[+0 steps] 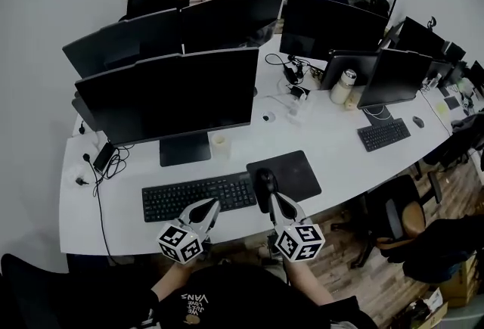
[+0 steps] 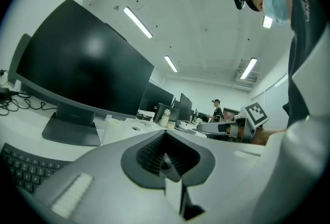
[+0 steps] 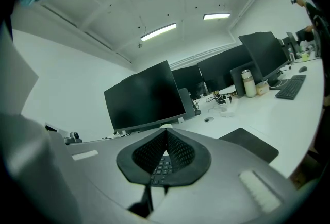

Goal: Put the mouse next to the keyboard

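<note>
The mouse [image 1: 264, 182] is seen on the left edge of the mouse pad [image 1: 296, 169], just right of the keyboard [image 1: 198, 197], while the right gripper [image 1: 275, 200] (tips just beside the mouse) and the left gripper [image 1: 213, 206] are held closed, empty.

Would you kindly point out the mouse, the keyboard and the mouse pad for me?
mouse [image 1: 264, 181], head view, on its rounded back.
keyboard [image 1: 198, 197], head view, on the middle of its key field.
mouse pad [image 1: 296, 169], head view, on its bare surface right of the mouse.
</note>
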The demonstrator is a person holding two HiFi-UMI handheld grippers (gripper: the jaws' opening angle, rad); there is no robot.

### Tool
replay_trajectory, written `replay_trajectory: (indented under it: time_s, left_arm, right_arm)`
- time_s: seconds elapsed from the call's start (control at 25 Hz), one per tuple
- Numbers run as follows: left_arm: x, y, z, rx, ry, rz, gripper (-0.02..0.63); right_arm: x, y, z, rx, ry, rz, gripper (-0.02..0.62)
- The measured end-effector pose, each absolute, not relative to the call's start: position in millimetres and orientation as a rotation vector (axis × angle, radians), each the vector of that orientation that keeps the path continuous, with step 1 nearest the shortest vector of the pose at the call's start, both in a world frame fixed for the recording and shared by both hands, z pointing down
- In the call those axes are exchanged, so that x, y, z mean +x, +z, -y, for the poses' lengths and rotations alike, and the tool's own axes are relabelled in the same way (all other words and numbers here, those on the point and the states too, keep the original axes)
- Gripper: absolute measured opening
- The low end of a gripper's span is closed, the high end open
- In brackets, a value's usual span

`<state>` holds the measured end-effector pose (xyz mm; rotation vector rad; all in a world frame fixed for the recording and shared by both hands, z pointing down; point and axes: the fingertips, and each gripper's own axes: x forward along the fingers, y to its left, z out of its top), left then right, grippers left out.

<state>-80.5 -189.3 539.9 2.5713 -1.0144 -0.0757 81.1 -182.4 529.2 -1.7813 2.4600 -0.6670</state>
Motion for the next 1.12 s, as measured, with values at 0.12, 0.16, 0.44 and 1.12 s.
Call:
replay_trajectory:
  time_s: [0.12,0.16,0.44,1.12]
  left_arm:
    - [-82.3,541.8,187.3,2.586,-0.076,0.981,0.002]
    - [-83.1,542.4,186.5,2.590,-0.077,0.972,0.001]
    - [-85.6,549.5,178.2,2.603,-0.063,0.911,0.001]
    - [-78.5,565.5,170.8,2.607,-0.001,0.830,0.000]
  right_arm:
    - [75.0,534.6,174.4,-1.798,-0.676,-2.449,0.006]
    - [73.0,536.1,171.7,-1.803,-0.679,-2.446,0.005]
    - [65.4,543.0,156.0,-1.836,-0.695,-2.406,0.005]
    - [72.4,561.2,142.8,-1.936,-0.737,-2.358,0.005]
